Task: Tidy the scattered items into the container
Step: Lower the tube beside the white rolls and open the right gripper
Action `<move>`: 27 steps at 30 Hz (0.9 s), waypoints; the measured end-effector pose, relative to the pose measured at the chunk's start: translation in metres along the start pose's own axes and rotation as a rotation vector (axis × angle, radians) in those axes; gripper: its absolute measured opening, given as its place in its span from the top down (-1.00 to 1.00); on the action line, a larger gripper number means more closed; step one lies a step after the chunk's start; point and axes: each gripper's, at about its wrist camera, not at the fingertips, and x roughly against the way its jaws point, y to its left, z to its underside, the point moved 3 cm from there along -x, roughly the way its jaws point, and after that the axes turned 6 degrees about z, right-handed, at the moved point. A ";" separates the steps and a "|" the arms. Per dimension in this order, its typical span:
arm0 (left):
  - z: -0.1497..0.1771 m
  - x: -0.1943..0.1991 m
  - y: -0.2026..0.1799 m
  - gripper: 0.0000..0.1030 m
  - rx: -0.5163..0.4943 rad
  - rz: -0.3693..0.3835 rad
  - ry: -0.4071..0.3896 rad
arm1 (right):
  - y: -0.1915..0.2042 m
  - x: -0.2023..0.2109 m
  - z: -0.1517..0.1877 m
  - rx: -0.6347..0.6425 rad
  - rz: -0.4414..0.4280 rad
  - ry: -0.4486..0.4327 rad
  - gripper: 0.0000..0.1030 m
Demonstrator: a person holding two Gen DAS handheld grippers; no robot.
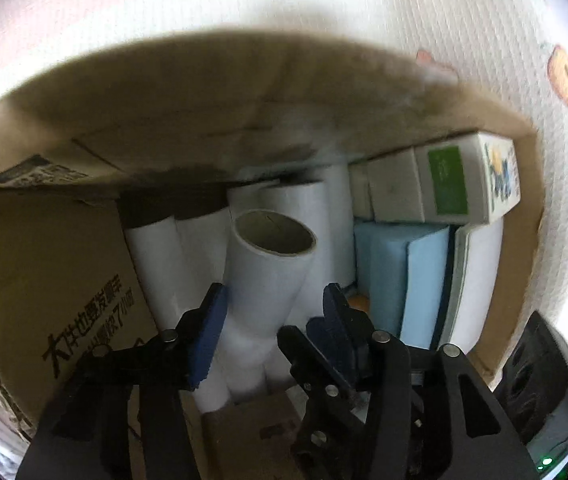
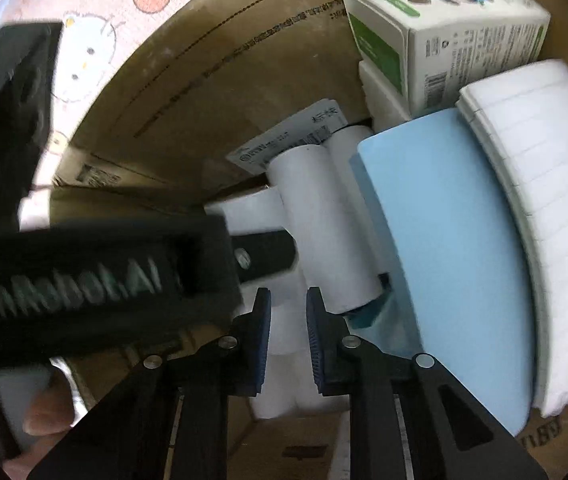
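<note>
Several white paper tubes [image 1: 268, 268] stand and lean together inside the cardboard box [image 1: 204, 92], and one of them sits tilted between the fingers of my left gripper [image 1: 274, 308], its open brown-lined mouth up and facing away from me. My left jaws stand wide around it; the left pad lies against or just beside the tube's wall, the right pad stands off it, so I judge it released, not gripped. My right gripper [image 2: 289, 334] hangs just beside, its ribbed blue pads drawn narrow with only a slim gap, and nothing is pinched between them; more white tubes [image 2: 320, 216] lie below and beyond its tips. I would expect these tubes to be light and fairly stiff along their length but easy to crush across the hollow, with a smooth, slightly slippery paper skin, so the sensible hold is mid-body, pads square on opposite sides, with gentle pressure. To their right a pale blue foam slab [image 2: 448, 264] stands on edge, soft and matte and probably forgiving to squeeze, and next to it a lined white pad [image 2: 540, 216] with a layered edge. A green-and-white printed carton [image 2: 456, 36] rests atop white blocks in the far corner, crisp-cornered and rigid-looking. Outside the box lies a quilted cloth [image 1: 484, 40] with cartoon prints.
</note>
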 end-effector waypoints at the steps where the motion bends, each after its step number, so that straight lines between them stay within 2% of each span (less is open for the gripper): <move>1: -0.001 0.000 0.000 -0.04 0.002 0.001 0.005 | 0.000 0.000 0.000 -0.002 0.006 -0.001 0.71; 4: -0.002 0.006 0.001 -0.04 0.014 0.025 0.005 | -0.001 -0.001 0.001 -0.011 0.005 0.004 0.72; 8: -0.005 0.012 0.004 -0.04 0.045 0.101 0.070 | -0.003 -0.002 0.001 -0.034 0.023 0.000 0.79; 11: -0.004 0.022 0.004 -0.02 0.026 0.103 0.048 | -0.004 -0.002 0.001 -0.048 0.021 0.002 0.79; 12: -0.003 0.023 0.003 0.07 0.009 0.080 0.039 | -0.004 -0.002 0.001 -0.051 0.017 0.000 0.79; 13: -0.002 0.022 0.003 0.44 -0.009 0.022 0.029 | -0.004 -0.002 0.001 -0.049 0.017 0.001 0.79; 14: -0.001 0.020 0.004 0.78 -0.029 -0.068 0.030 | -0.003 -0.002 0.001 -0.045 0.020 -0.001 0.79; 15: 0.000 0.016 0.006 0.84 -0.031 -0.095 0.038 | -0.003 -0.002 0.002 -0.043 0.024 -0.004 0.79; 22: -0.001 0.019 0.010 0.84 0.009 0.005 0.072 | 0.000 0.005 0.012 -0.037 0.027 -0.005 0.78; 25: -0.001 0.032 0.008 0.84 -0.051 -0.031 0.010 | 0.004 0.018 0.015 -0.031 0.008 -0.040 0.78; 27: 0.001 0.037 0.008 0.84 -0.078 -0.033 -0.001 | 0.009 0.029 0.017 -0.020 0.008 -0.069 0.78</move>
